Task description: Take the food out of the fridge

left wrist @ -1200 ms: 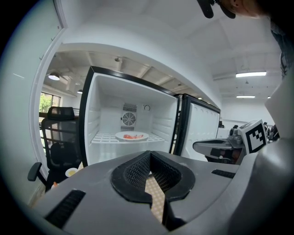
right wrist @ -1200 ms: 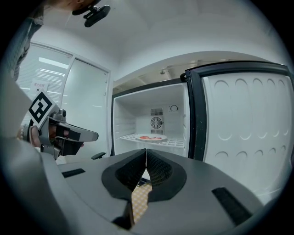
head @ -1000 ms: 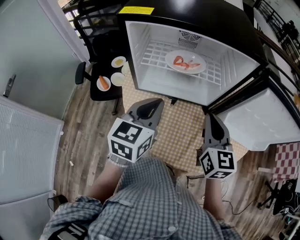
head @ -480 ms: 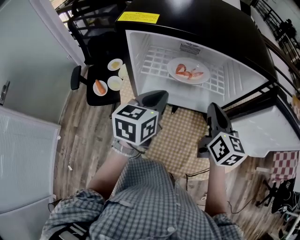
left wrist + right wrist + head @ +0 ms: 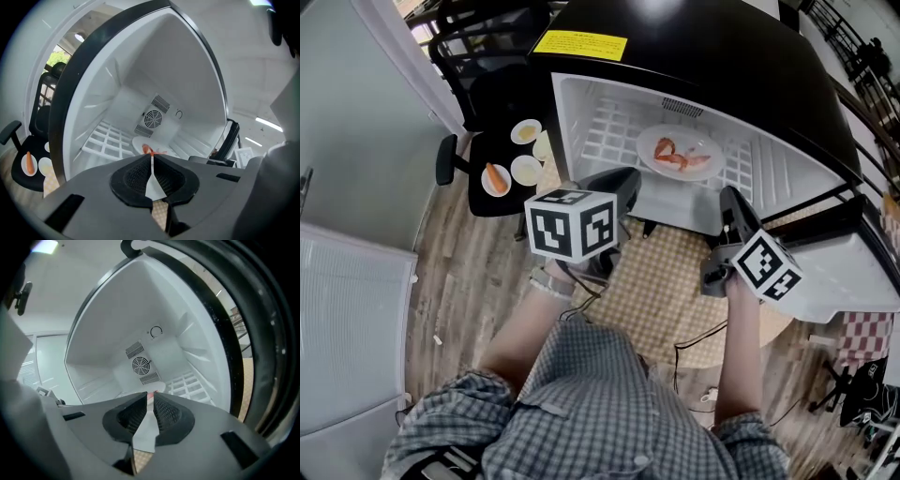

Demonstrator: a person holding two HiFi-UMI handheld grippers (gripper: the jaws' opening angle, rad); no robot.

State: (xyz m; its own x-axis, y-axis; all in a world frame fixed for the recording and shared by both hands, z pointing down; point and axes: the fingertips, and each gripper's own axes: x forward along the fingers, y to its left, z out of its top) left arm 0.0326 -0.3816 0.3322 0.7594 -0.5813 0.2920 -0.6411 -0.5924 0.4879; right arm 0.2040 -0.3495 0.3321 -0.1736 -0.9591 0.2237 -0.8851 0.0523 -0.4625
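Note:
A small black fridge (image 5: 703,47) stands open, white inside. On its wire shelf (image 5: 609,122) lies a white plate (image 5: 680,152) with red food (image 5: 675,155). My left gripper (image 5: 628,176) hovers just outside the fridge's front lip, left of the plate, jaws shut and empty. My right gripper (image 5: 727,192) is at the lip on the right, its jaws a narrow slit apart with nothing between. The left gripper (image 5: 152,155) points at the plate (image 5: 138,143) and food (image 5: 148,150). The right gripper (image 5: 150,394) faces the plate (image 5: 159,387) under the rear fan.
A black chair (image 5: 478,202) left of the fridge carries three small plates, one with a carrot (image 5: 495,178). The fridge door (image 5: 853,272) hangs open at the right. A checkered mat (image 5: 661,272) lies below the fridge, and a white appliance (image 5: 347,319) stands at far left.
Both grippers have moved forward to the fridge opening and rolled, their marker cubes turning. The view has drawn closer to the fridge. The plate has not moved.

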